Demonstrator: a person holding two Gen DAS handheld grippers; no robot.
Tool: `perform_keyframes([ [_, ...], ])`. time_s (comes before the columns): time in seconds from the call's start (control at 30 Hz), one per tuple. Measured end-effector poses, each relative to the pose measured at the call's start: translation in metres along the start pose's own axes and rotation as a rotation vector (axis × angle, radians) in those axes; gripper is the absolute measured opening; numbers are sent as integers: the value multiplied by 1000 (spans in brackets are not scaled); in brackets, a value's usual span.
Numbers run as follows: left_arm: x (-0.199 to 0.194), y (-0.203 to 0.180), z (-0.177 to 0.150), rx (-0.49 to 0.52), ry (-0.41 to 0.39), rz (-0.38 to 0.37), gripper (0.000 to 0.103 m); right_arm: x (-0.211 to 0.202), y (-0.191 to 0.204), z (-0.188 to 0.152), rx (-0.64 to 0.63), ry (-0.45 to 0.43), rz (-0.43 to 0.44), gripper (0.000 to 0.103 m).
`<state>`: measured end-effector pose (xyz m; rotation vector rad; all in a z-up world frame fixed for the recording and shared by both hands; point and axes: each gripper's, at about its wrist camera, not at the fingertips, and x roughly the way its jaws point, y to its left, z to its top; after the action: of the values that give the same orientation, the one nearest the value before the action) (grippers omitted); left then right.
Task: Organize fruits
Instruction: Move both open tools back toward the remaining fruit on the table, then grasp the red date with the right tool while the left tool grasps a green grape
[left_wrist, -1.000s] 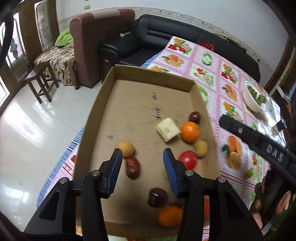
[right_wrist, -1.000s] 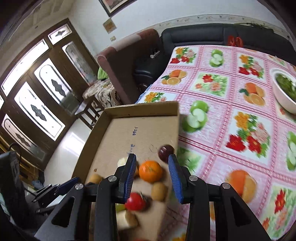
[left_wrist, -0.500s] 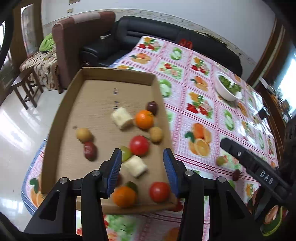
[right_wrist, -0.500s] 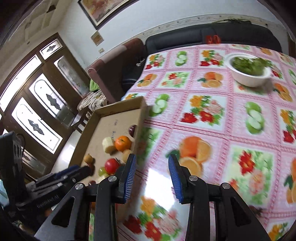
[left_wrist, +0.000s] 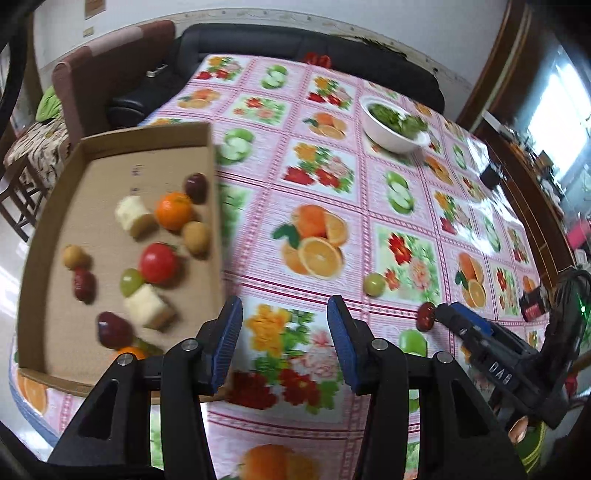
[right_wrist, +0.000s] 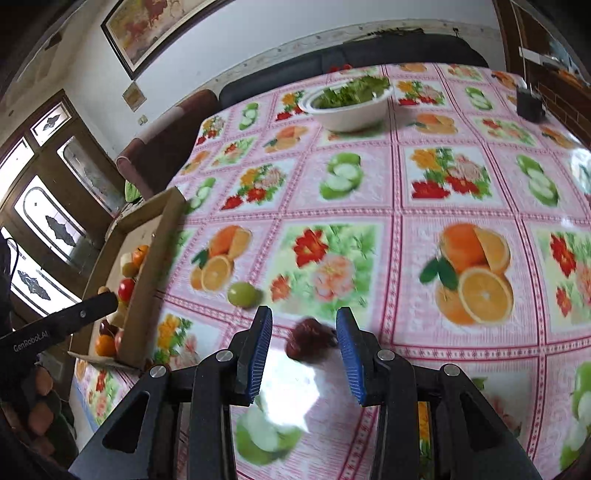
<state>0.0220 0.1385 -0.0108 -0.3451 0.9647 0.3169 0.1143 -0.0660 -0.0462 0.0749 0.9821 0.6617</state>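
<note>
A cardboard tray at the table's left edge holds several fruits: an orange, a tomato, a green grape, dark red fruits and pale chunks. My left gripper is open and empty above the tablecloth, right of the tray. My right gripper is open, with a dark red fruit lying on the cloth between its fingertips; this fruit also shows in the left wrist view. A green fruit lies on the cloth just beyond, also seen from the left wrist.
A white bowl of greens stands at the far side of the table. A dark cup stands at the far right. A black sofa and a brown armchair border the table. The tray overhangs the left table edge.
Both grippers swung right, away from the tray and over the tablecloth. My right gripper came down around the dark red fruit. Both stay open.
</note>
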Motion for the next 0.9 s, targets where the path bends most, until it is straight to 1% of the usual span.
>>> perform_keyframes([
  [0.13,14,-20,2,39,19,-16,46,9,4,-9,-23,23,-2,39],
  [0.27,31,-37,7,73,41,-37,46,22,11,-11,-62,28,-40,38],
  [0.3,34,-40,7,79,45,-40,46,24,12,-10,-72,24,-47,37],
  [0.37,43,-45,9,89,62,-47,46,25,14,-10,-93,22,-64,28],
  [0.4,46,-48,9,92,67,-51,46,25,12,-10,-92,23,-66,28],
  [0.57,61,-58,11,116,81,-60,46,3,-3,-9,-38,-9,-39,27],
  [0.73,78,-71,10,141,121,-81,46,-14,-10,-7,1,-26,0,27],
  [0.8,84,-76,8,146,118,-71,46,-18,-12,-6,8,-35,-3,27],
  [0.87,85,-80,8,156,92,-54,46,-20,-14,-5,19,-41,-5,27],
  [0.9,86,-81,8,157,88,-52,42,-21,-15,-5,23,-43,-9,27],
])
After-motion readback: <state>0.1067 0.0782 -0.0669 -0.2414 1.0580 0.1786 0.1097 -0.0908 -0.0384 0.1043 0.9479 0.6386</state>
